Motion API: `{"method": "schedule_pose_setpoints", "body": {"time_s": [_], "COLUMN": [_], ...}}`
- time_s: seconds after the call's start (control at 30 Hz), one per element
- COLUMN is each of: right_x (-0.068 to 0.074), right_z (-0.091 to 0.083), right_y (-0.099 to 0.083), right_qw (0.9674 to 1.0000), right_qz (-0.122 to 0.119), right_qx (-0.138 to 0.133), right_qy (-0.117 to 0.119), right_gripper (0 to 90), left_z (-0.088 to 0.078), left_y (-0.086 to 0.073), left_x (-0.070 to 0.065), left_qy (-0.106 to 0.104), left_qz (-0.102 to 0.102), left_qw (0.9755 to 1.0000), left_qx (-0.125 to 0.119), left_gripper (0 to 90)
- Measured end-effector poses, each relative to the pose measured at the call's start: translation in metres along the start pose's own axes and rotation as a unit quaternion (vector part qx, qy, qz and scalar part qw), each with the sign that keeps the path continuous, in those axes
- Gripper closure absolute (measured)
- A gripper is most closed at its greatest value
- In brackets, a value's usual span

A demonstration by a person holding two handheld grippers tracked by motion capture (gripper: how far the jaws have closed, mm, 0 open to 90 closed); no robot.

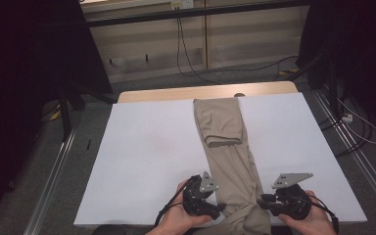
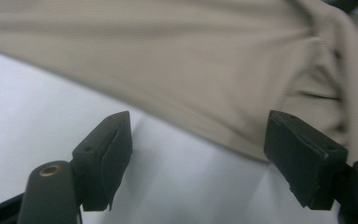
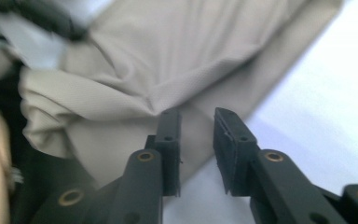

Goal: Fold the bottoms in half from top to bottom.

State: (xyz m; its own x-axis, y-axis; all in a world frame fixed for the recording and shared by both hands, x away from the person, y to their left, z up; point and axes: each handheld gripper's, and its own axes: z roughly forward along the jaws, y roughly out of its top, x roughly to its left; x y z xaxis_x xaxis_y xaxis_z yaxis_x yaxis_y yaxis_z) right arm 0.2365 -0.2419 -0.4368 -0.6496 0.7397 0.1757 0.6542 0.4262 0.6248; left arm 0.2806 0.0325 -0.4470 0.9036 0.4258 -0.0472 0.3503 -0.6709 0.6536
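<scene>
1. Trousers, basically: a long strip of beige woven fabric laid lengthwise down the middle of the table, running from the far edge right to the near one. Far end is doubled back on itself, so there's a shorter folded layer sitting on top up there.
2. Near end bunches up and spills over the front edge of the table, right between the two hands. You can see the creases gathering there in the right gripper view.
3. Left gripper is on the left edge of the cloth, near end. In the left gripper view its jaws stand wide apart with nothing between them but bare white surface; the fabric edge lies just beyond the tips, not pinched.
4. Right gripper is on the opposite edge of the cloth, roughly level with the left one. In the right gripper view the jaws are only a narrow gap apart, and that gap looks empty. The tips sit right at the cloth's edge, so near it but not clamped on it.
5. Person's left hand and right hand come in from the bottom, each wrapped around its tool, grey three-cornered plates on top.
6. White sheet-covered table underneath, with a strip of pale wood showing along the far edge.
7. Further out: grey floor, black cables trailing across it, and dark curtains either side.
</scene>
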Motion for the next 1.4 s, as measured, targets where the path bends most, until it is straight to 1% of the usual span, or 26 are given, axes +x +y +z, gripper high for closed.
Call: {"method": "schedule_pose_setpoints", "body": {"time_s": [0.03,0.07,0.13,0.2,0.23,0.27,0.3,0.33,0.4,0.5,0.53,0.57,0.6,0.7,0.8,0.83,0.93,1.0,1.03,1.07,1.1,1.17,1.2,1.23,1.3,1.4], "right_x": [0.000,0.001,0.000,-0.004,-0.007,-0.010,-0.011,-0.011,-0.012,-0.014,-0.016,-0.018,-0.019,-0.022,-0.027,-0.031,-0.044,-0.055,-0.061,-0.065,-0.071,-0.081,-0.084,-0.088,-0.095,-0.101], "right_z": [0.000,0.000,0.004,0.011,0.018,0.023,0.026,0.028,0.023,0.016,0.015,0.013,0.011,0.007,0.004,0.005,0.012,0.020,0.023,0.026,0.031,0.041,0.044,0.049,0.060,0.070], "right_y": [0.002,0.006,0.016,0.025,0.029,0.031,0.031,0.028,0.025,0.019,0.016,0.014,0.013,0.011,0.020,0.026,0.049,0.067,0.076,0.082,0.092,0.105,0.108,0.112,0.120,0.128], "right_qw": [1.0000,0.9998,0.9992,0.9990,0.9986,0.9989,0.9990,0.9983,0.9987,0.9980,0.9980,0.9981,0.9981,0.9976,0.9975,0.9974,0.9968,0.9958,0.9953,0.9945,0.9941,0.9935,0.9935,0.9938,0.9936,0.9930], "right_qz": [-0.004,-0.012,-0.021,-0.018,-0.011,-0.012,-0.011,-0.017,-0.005,0.003,0.011,0.020,0.023,0.034,0.026,0.021,0.005,0.000,-0.003,-0.003,-0.003,0.000,-0.002,-0.004,0.002,0.001], "right_qx": [-0.008,-0.013,-0.026,-0.026,-0.021,-0.013,-0.005,0.000,-0.001,-0.002,0.000,0.000,0.002,-0.001,-0.032,-0.044,-0.065,-0.079,-0.086,-0.094,-0.097,-0.104,-0.103,-0.101,-0.099,-0.097], "right_qy": [-0.004,-0.009,-0.022,-0.031,-0.047,-0.043,-0.044,-0.057,-0.051,-0.063,-0.062,-0.059,-0.056,-0.061,-0.058,-0.052,-0.047,-0.046,-0.044,-0.045,-0.048,-0.047,-0.047,-0.046,-0.055,-0.067], "right_gripper": [68.2,65.2,58.1,55.3,55.7,55.9,61.1,69.9,89.7,90.0,90.0,90.0,87.9,67.5,59.0,55.8,51.7,49.5,49.5,49.0,48.4,48.6,49.2,49.3,50.2,58.4], "left_z": [-0.001,-0.001,-0.001,0.000,0.000,-0.001,0.000,-0.001,0.000,0.000,0.000,-0.003,-0.004,-0.013,-0.017,-0.016,-0.006,0.003,0.006,0.010,0.014,0.019,0.021,0.025,0.032,0.040], "left_y": [0.000,-0.001,-0.002,-0.002,-0.002,-0.001,-0.002,-0.002,-0.002,0.000,0.001,0.002,0.002,0.005,0.012,0.016,0.027,0.037,0.040,0.044,0.048,0.054,0.056,0.059,0.062,0.065], "left_x": [-0.003,-0.005,-0.008,-0.013,-0.013,-0.012,-0.012,-0.011,-0.012,-0.010,-0.009,-0.005,-0.003,0.013,0.039,0.049,0.078,0.095,0.101,0.111,0.117,0.125,0.130,0.135,0.140,0.149], "left_qy": [0.009,-0.008,-0.014,-0.004,-0.003,-0.004,-0.010,-0.010,-0.009,-0.021,-0.028,-0.027,-0.021,-0.015,0.018,0.028,0.060,0.073,0.068,0.059,0.060,0.074,0.082,0.077,0.108,0.100], "left_qz": [0.001,-0.007,0.002,0.016,0.013,0.017,0.006,0.015,0.006,0.003,-0.013,0.001,0.000,-0.026,-0.053,-0.054,-0.064,-0.058,-0.064,-0.091,-0.102,-0.086,-0.085,-0.088,-0.065,-0.064], "left_qw": [1.0000,0.9999,0.9999,0.9999,0.9999,0.9998,0.9999,0.9998,0.9999,0.9998,0.9995,0.9996,0.9997,0.9986,0.9963,0.9963,0.9933,0.9927,0.9924,0.9901,0.9893,0.9893,0.9890,0.9894,0.9886,0.9900], "left_qx": [0.003,-0.003,0.001,0.006,0.005,0.009,0.000,0.005,0.001,-0.002,-0.013,-0.008,-0.016,-0.043,-0.064,-0.061,-0.076,-0.076,-0.080,-0.089,-0.085,-0.091,-0.090,-0.085,-0.082,-0.075], "left_gripper": [23.8,23.8,20.2,20.8,20.3,20.3,20.3,20.1,19.2,19.6,21.4,21.0,20.7,18.3,18.3,18.5,22.3,24.0,26.1,27.6,28.5,31.6,32.2,31.5,31.0,28.0]}}
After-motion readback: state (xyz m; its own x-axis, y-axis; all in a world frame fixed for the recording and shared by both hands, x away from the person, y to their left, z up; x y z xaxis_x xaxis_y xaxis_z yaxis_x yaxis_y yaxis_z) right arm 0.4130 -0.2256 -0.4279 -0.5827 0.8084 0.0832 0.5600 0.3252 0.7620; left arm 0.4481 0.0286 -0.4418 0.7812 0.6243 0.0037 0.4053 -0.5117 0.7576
